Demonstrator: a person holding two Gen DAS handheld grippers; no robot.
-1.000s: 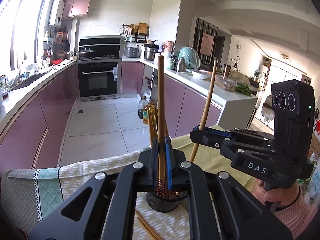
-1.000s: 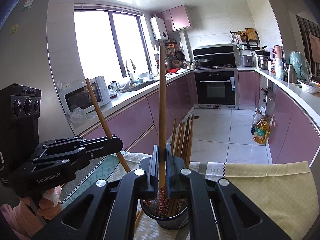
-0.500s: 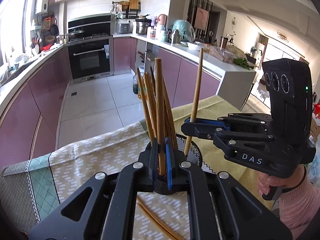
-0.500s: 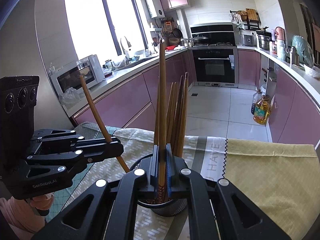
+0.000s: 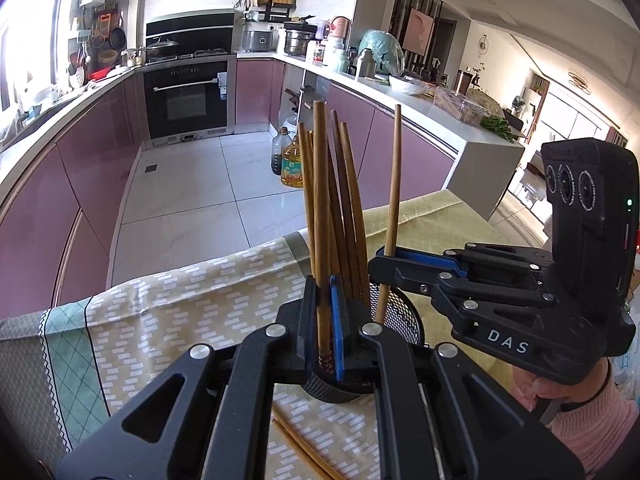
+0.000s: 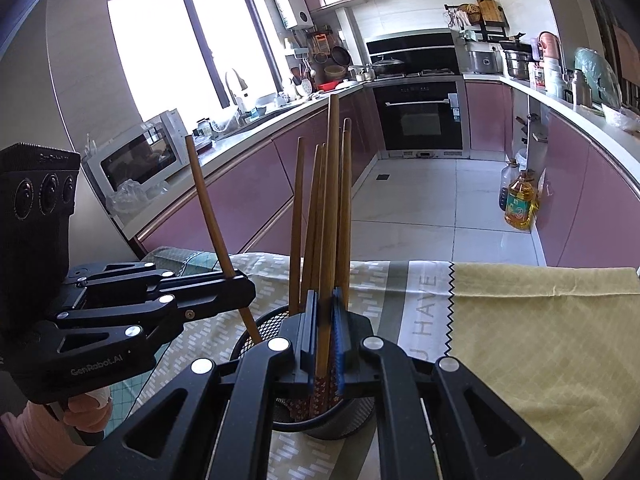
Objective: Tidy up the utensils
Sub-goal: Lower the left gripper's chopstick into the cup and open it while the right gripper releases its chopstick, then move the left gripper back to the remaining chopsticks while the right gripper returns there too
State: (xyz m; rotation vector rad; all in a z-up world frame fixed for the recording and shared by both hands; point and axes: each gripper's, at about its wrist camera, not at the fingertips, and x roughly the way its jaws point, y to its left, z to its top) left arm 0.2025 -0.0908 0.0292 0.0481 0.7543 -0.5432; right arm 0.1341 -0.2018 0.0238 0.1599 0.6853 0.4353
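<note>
A black mesh cup [image 5: 396,312] [image 6: 256,332] stands on the tablecloth with several wooden chopsticks [image 5: 348,208] [image 6: 298,216] upright in it. My left gripper [image 5: 325,332] [image 6: 244,286] is shut on one chopstick [image 5: 320,216] [image 6: 210,210], whose lower end is inside the cup. My right gripper [image 6: 325,344] [image 5: 378,264] is shut on another chopstick [image 6: 331,208] [image 5: 394,200], with its tip also down in the cup. Both grippers hover just above the cup's rim, left of it and right of it.
Two loose chopsticks [image 5: 304,452] lie on the patterned tablecloth [image 5: 180,304] in front of the cup. A yellow cloth [image 6: 540,320] covers the table's right side. Beyond the table edge are the kitchen floor, purple cabinets, an oven and oil bottles [image 5: 290,160].
Both grippers have come down with their chopsticks, so the chopstick tips have gone lower into the cup. The cup and table now sit higher in both views.
</note>
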